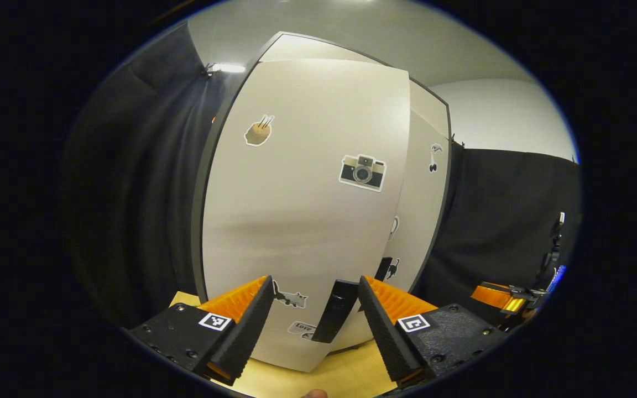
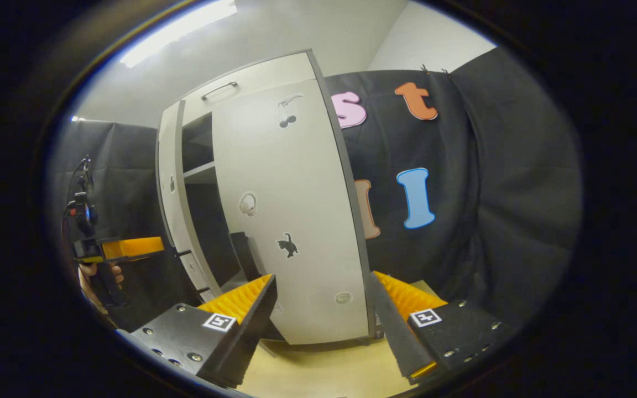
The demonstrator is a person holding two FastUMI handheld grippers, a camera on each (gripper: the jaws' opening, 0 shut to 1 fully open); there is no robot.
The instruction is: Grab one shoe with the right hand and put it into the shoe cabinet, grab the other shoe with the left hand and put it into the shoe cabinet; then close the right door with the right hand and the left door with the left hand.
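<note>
1. My left gripper (image 1: 314, 309) has its fingers wide apart and holds nothing; it faces the left door (image 1: 307, 193), whose dark handle (image 1: 336, 318) sits between my fingers but apart from them.
2. My right gripper (image 2: 323, 309) is likewise wide open and empty, just in front of the right door (image 2: 291, 221).
3. I judge the task late: the right door looks shut or nearly so, while the left door stands ajar, with a shelf (image 2: 201, 172) showing in the gap.
4. A dark shape (image 2: 244, 251) low inside the cabinet may be a shoe; I cannot tell.
5. What is left, I think, is to push the left door closed.
6. The cabinet stands on a pale wooden surface (image 2: 324, 367), with black cloth (image 2: 490, 193) around and a lit white ceiling above.
</note>
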